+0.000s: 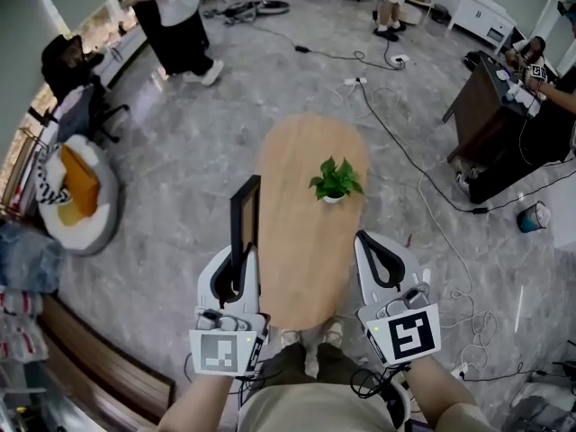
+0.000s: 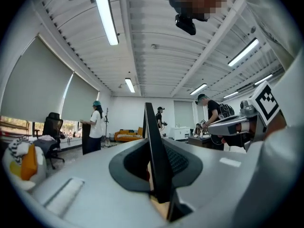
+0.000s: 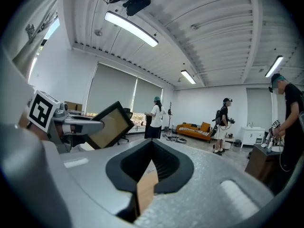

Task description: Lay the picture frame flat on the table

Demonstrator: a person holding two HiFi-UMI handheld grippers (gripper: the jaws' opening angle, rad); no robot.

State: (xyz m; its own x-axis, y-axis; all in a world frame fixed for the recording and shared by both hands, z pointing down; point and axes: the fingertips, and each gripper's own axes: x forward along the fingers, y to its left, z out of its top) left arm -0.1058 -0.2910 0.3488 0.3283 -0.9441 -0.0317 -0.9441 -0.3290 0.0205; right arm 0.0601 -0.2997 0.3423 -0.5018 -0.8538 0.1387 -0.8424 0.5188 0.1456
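My left gripper (image 1: 238,268) is shut on the lower part of a black picture frame (image 1: 245,219). The frame stands upright and edge-on over the left rim of the oval wooden table (image 1: 301,151). In the left gripper view the frame (image 2: 154,156) rises as a thin dark slab between the pads. The right gripper view shows the frame's brown face (image 3: 108,125), tilted, held by the left gripper (image 3: 71,122). My right gripper (image 1: 367,241) hovers over the table's near right end, jaws together with nothing between them (image 3: 152,148).
A small potted plant (image 1: 335,180) stands on the table's middle right. Cables (image 1: 423,178) trail over the grey floor to the right. A dark desk (image 1: 490,115) is at right, a cushion seat (image 1: 76,192) at left, and people (image 1: 175,21) stand at the back.
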